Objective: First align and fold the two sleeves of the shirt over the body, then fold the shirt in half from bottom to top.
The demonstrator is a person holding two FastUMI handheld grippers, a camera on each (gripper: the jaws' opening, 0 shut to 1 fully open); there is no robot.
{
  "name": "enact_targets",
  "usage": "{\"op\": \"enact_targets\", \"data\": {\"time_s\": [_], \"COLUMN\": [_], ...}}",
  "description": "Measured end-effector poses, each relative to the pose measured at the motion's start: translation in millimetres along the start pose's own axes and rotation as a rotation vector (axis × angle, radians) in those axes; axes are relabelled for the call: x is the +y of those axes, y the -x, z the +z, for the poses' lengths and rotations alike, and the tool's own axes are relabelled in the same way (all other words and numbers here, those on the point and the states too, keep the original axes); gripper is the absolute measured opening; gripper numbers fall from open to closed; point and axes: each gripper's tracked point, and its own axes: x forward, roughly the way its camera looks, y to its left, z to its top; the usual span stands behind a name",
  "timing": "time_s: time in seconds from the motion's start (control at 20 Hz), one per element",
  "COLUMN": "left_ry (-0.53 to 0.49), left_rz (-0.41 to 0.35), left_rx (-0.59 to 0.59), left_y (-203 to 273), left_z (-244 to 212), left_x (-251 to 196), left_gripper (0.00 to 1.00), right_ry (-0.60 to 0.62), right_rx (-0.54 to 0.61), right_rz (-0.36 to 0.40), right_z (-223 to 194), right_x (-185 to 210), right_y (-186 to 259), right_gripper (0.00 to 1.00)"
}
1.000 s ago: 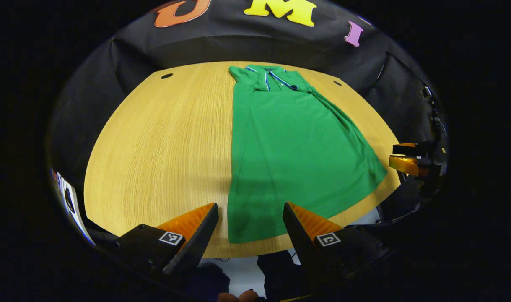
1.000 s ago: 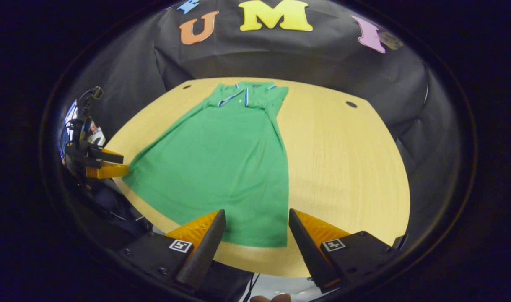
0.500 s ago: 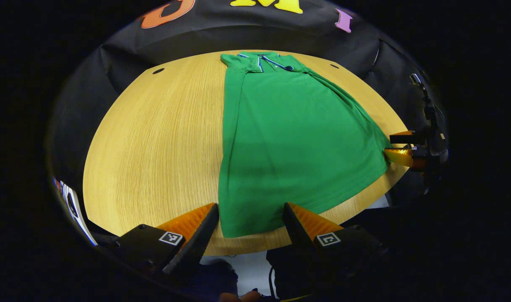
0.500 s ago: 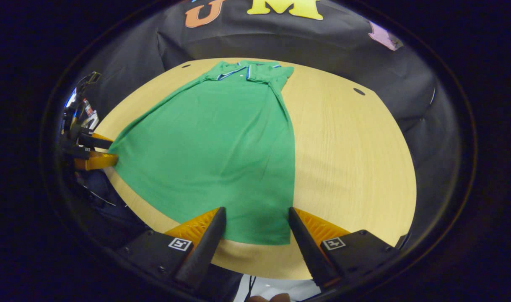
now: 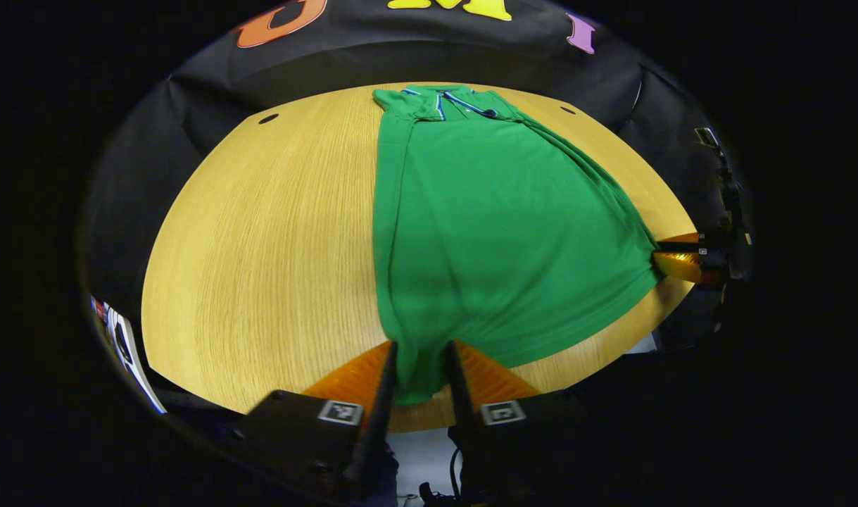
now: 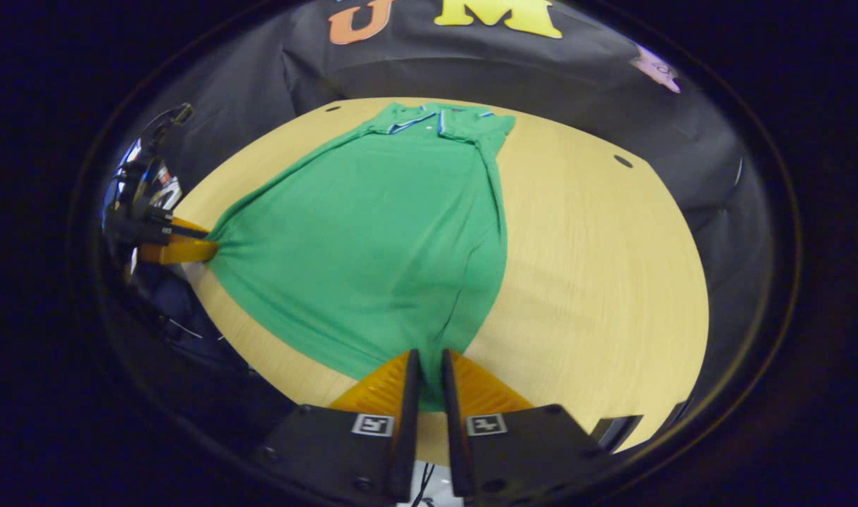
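I have my left gripper (image 5: 416, 370) and right gripper (image 6: 429, 377) both pinched nearly closed, held low and level.

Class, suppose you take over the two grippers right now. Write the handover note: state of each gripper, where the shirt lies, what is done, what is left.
Left gripper: jaws shut on the shirt's near hem corner.
Right gripper: jaws shut on the other hem corner.
Shirt: flat on the wooden table, collar at the far edge, hem nearest you.
Done: both sleeves look folded in over the body.
Left: lift the hem and carry it up to the collar, then let go.
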Motion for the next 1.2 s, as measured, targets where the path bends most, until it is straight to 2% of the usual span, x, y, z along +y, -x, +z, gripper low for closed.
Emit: {"op": "enact_targets", "data": {"time_s": [0.05,0.1,0.15,0.25,0.6,1.2], "left_ry": [0.007,0.016,0.024,0.029,-0.002,-0.041], "left_rz": [-0.013,-0.019,-0.034,-0.087,-0.111,-0.122], "left_rx": [0.004,0.004,0.000,-0.005,-0.081,-0.282], "left_y": [-1.8,-2.0,-4.5,-2.5,21.9,45.6], "left_z": [4.4,7.1,8.5,9.1,40.6,149.4], "left_x": [-3.5,-4.6,-6.9,-16.5,-14.4,3.1], "left_gripper": [0.28,0.17,0.06,0.04,0.04,0.04], "right_ry": [-0.010,-0.019,-0.036,-0.089,-0.214,-0.267], "right_rx": [0.011,0.024,0.028,0.046,-0.054,-0.216], "right_rz": [0.005,0.015,0.028,0.052,0.093,0.096], "right_z": [0.1,0.5,2.2,4.9,52.2,164.6], "right_x": [-0.9,-1.4,-1.5,-2.4,-11.2,-38.8], "right_y": [-2.0,-0.1,0.0,1.5,27.8,44.9], "right_gripper": [0.13,0.05,0.05,0.02,0.02,0.02]}}
